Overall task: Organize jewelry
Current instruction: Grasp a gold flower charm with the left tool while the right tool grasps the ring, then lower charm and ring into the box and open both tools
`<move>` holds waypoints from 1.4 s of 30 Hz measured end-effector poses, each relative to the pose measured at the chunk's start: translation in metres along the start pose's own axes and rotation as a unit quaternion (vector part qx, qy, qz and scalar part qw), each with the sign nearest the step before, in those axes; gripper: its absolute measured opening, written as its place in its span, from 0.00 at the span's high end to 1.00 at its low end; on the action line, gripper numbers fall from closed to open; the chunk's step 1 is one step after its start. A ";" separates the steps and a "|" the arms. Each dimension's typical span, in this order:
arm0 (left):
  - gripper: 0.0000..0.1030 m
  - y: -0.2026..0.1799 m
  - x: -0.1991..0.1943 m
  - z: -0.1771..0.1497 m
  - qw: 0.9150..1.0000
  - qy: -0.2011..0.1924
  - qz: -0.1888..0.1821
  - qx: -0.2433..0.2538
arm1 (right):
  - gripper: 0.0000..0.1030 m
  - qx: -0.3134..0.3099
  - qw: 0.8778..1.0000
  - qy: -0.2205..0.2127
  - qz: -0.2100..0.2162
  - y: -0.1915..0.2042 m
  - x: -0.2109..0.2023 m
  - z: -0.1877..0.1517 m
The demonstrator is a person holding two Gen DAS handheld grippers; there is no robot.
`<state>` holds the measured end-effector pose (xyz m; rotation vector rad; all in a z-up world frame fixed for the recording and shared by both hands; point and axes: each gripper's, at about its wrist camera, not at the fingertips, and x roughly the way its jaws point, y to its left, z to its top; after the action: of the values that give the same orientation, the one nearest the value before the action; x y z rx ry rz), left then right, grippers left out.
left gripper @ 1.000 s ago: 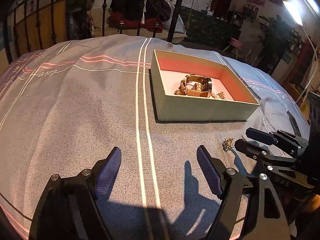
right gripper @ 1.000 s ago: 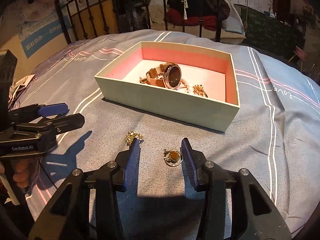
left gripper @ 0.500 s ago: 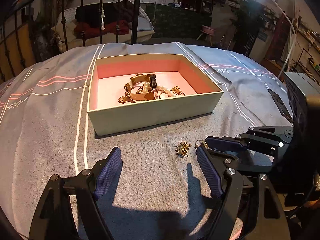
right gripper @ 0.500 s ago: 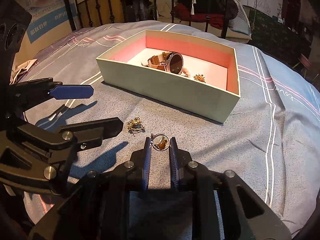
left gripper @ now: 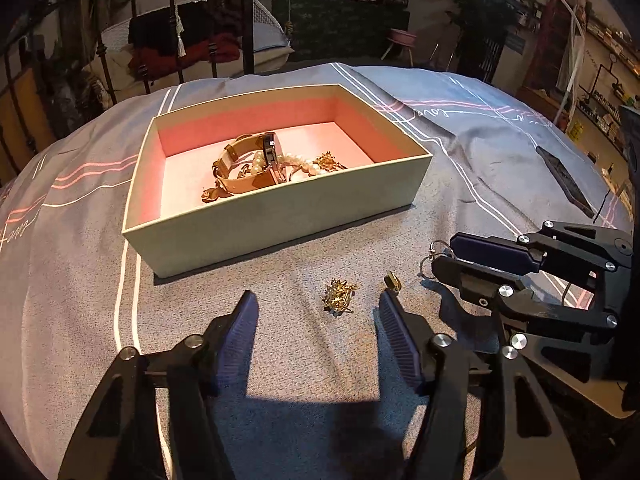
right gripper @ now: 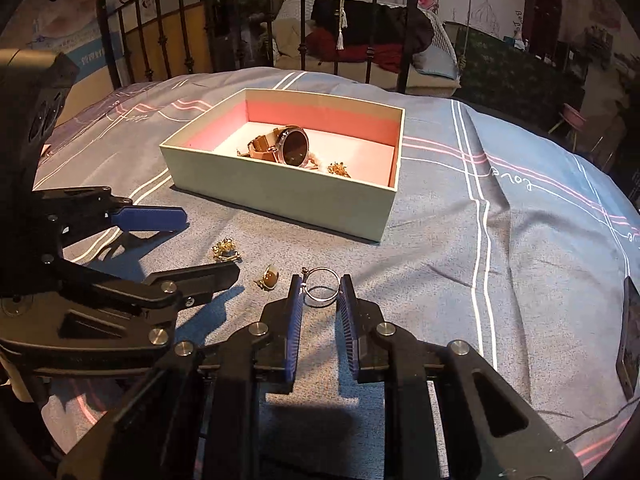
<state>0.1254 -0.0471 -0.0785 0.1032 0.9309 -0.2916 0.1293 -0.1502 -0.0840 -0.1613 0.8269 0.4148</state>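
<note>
An open pale-green box (left gripper: pixel 280 216) (right gripper: pixel 280 192) with a pink lining holds a watch (left gripper: pixel 256 164) (right gripper: pixel 294 146), pearls and a gold brooch. My right gripper (right gripper: pixel 322 294) is shut on a thin metal ring (right gripper: pixel 320 286) (left gripper: pixel 436 248), held just above the bedspread. A small gold piece with an amber stone (right gripper: pixel 269 278) (left gripper: pixel 392 282) lies to its left. A gold cluster (left gripper: pixel 339 296) (right gripper: pixel 226 250) lies on the cover between the tips of my left gripper (left gripper: pixel 318 312). Its jaws are closing, and the pads stand clear of the cluster.
Everything rests on a grey-blue bedspread (left gripper: pixel 80 280) with white and pink stripes. A dark flat device (left gripper: pixel 564 180) (right gripper: pixel 630 344) lies at the right. An iron bed frame (right gripper: pixel 300 20) stands behind the box. The two grippers sit close side by side.
My left gripper swung right until the gold cluster lay between its tips, and its jaws narrowed. The right gripper shut on the ring and shifted right, leaving the amber-stone piece on the cover.
</note>
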 end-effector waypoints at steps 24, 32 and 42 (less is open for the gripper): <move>0.86 0.042 -0.042 0.053 0.996 -0.060 -0.003 -0.058 | 0.81 -0.017 0.997 -0.066 0.034 0.011 -0.014 0.051; 0.86 0.067 -0.039 0.105 0.992 -0.079 -0.017 -0.102 | 0.81 0.007 0.995 -0.095 0.033 0.001 -0.003 0.102; 0.86 0.065 -0.005 0.113 0.994 -0.048 0.000 -0.103 | 0.81 0.018 0.998 -0.055 0.019 -0.003 0.041 0.108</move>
<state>0.2297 -0.0078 -0.0098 -0.0993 0.8611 -0.1981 0.2286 -0.1083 -0.0421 -0.0897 0.7302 0.4402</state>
